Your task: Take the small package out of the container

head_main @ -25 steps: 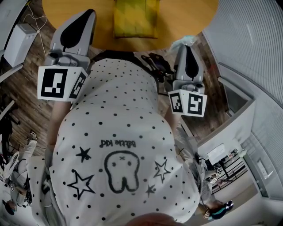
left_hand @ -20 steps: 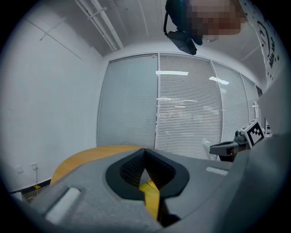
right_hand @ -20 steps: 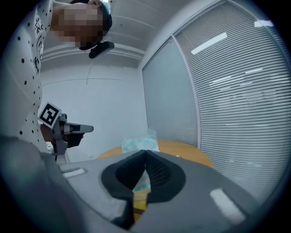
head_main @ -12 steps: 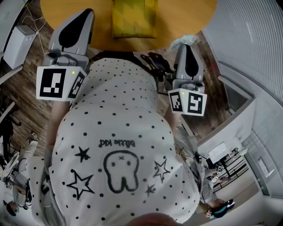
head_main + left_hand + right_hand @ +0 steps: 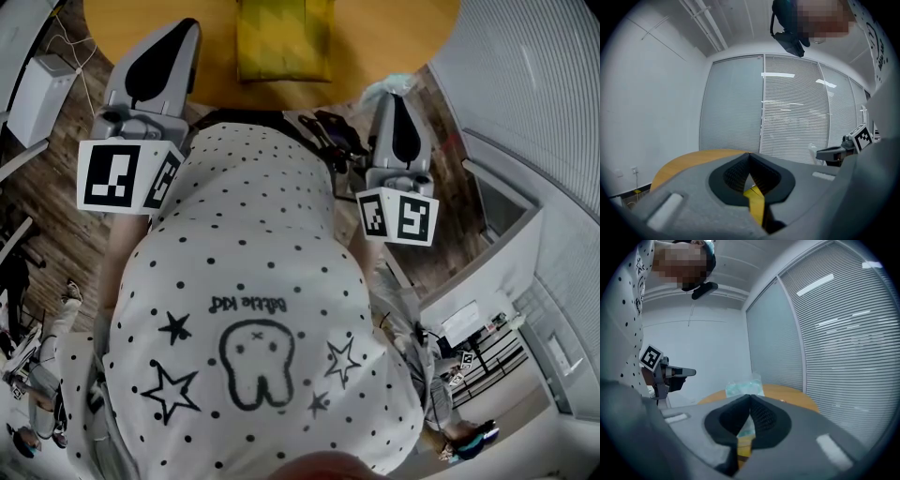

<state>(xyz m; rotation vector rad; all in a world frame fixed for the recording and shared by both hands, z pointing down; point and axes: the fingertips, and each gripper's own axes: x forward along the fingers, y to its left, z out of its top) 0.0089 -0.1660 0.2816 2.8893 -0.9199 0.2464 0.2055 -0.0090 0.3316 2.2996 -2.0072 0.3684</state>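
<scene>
Both pairs of jaws stand closed. My right gripper pinches the small package at the very tips, and most of the clear bag stands up beyond them. I judge that grip shallow: a jerk, or the slightest easing of the jaws, could let the slick film slide out. My left gripper is closed on nothing, so it cannot catch a slip. The package is out of the yellow container, which lies on the round table well apart from both grippers. It hangs near the table's edge, so a drop could end on the wooden floor rather than the tabletop.
</scene>
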